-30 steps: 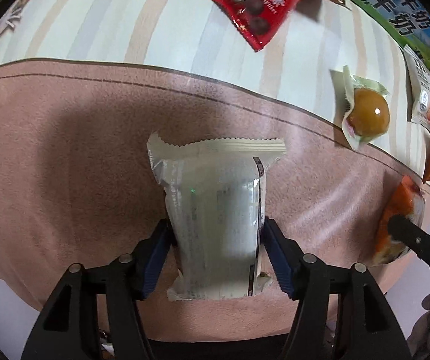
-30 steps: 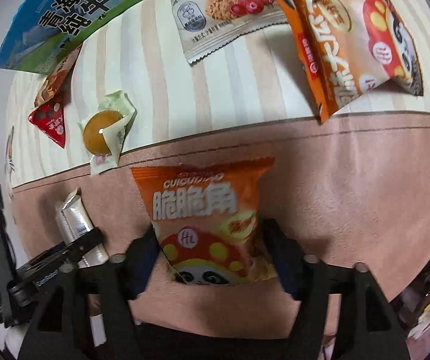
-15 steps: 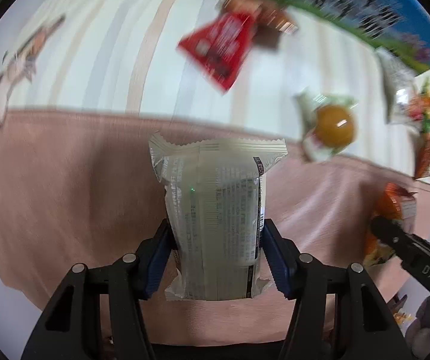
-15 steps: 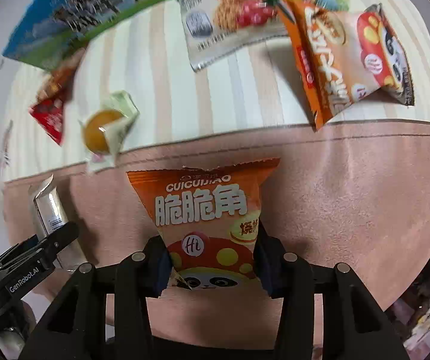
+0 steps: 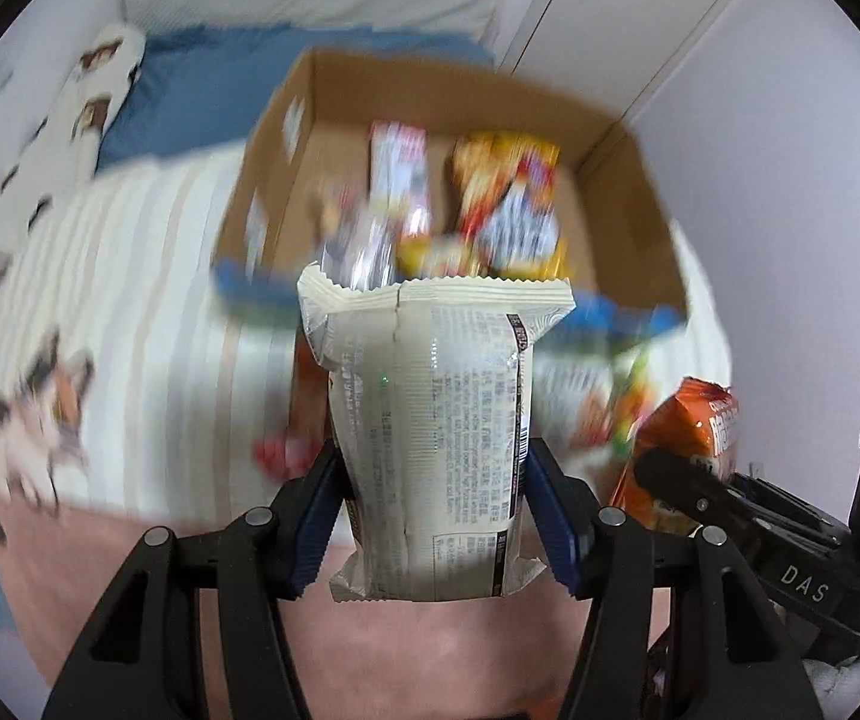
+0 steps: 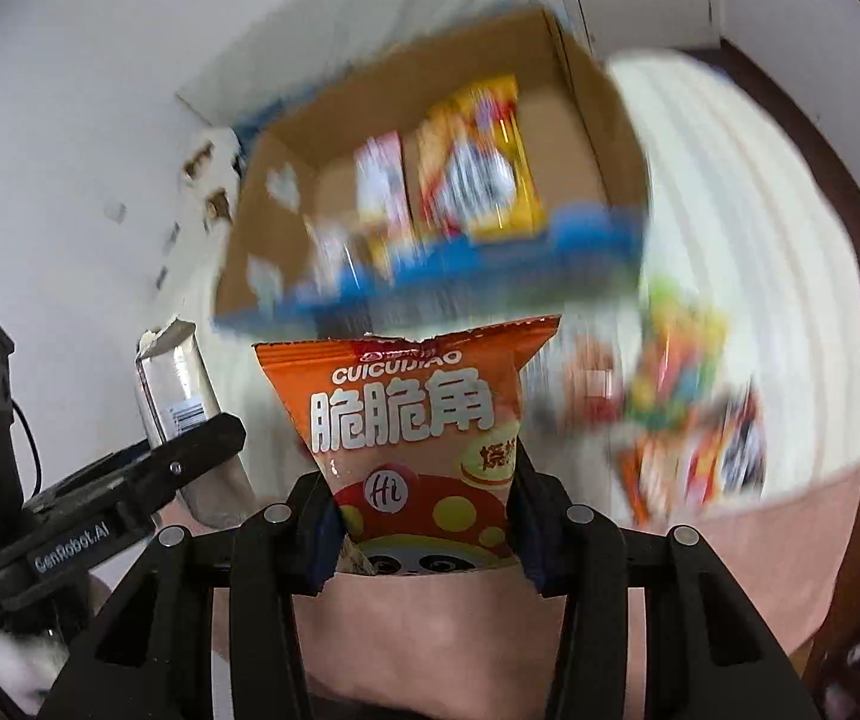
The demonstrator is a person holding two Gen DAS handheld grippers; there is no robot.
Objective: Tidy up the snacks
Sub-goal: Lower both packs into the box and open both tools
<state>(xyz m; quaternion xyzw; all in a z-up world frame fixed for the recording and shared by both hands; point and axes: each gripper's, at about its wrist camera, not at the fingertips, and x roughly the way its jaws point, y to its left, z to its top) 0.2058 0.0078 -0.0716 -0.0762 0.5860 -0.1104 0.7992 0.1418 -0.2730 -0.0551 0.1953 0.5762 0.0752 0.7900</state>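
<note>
My left gripper (image 5: 436,510) is shut on a cream snack packet (image 5: 430,420) and holds it upright above the bed. My right gripper (image 6: 424,516) is shut on an orange snack bag (image 6: 412,420) with white lettering. The orange bag also shows in the left wrist view (image 5: 688,450), and the cream packet in the right wrist view (image 6: 175,378). An open cardboard box (image 5: 622,192) with several snacks inside stands ahead on the bed; it also shows in the right wrist view (image 6: 586,120). Both views are blurred.
Loose snack packets (image 6: 688,408) lie on the striped bedsheet (image 5: 148,276) in front of the box. A pink blanket (image 5: 430,648) lies below the grippers. A blue pillow (image 5: 202,84) and a white wall are behind the box.
Both grippers have lifted and tilted up from the bed with their packets. The view has swung from the sheet to the cardboard box ahead.
</note>
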